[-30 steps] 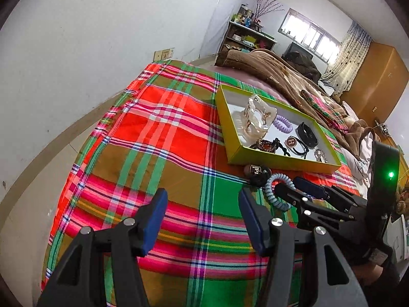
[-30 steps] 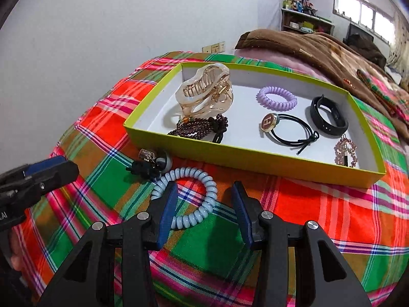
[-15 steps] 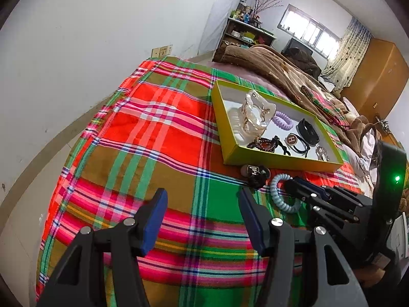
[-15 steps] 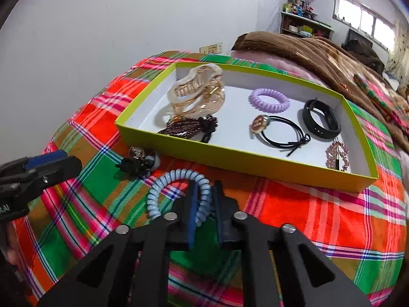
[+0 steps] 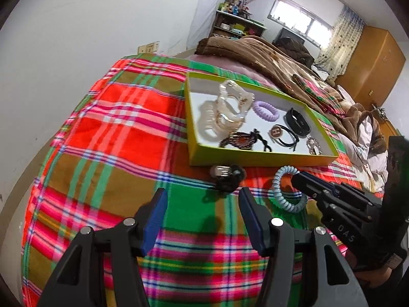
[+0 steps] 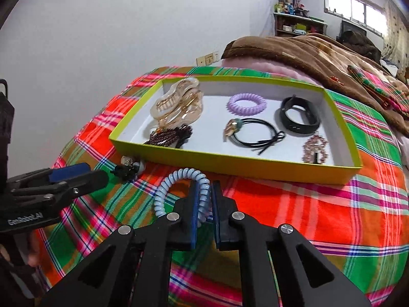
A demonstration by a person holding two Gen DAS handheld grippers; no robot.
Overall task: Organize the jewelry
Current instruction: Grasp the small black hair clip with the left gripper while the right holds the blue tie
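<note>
Right gripper: jaws have just been closing and now pinch one side of the pale blue spiral hair tie, which lies on the plaid bedspread just in front of the tray. The rest of the coil loops out to the left of the blue pads.

Left gripper: jaws spread, nothing between them, held over the bedspread. In the right wrist view its body bears white lettering reading "GenRobot.AI". In the left wrist view the right gripper's body shows the letters "DAS".

Between the two grippers, close against the tray's near wall, lies a black hair tie with a silvery charm, outside the tray and apart from the blue coil.

Tray: a shallow yellow-green box with a white floor, resting on the bedspread. Contents, near to far:
- dark beaded bracelet, near left corner
- pink beaded ornament, near right
- black elastic tie with a round charm, centre; the charm shows an "H" in the left wrist view
- translucent amber claw clip, left, above the bracelet
- black wristband, right
- lilac spiral hair tie, far centre

Beyond the tray a brown blanket covers the bed. A shelf stands against the far wall beside a window.
</note>
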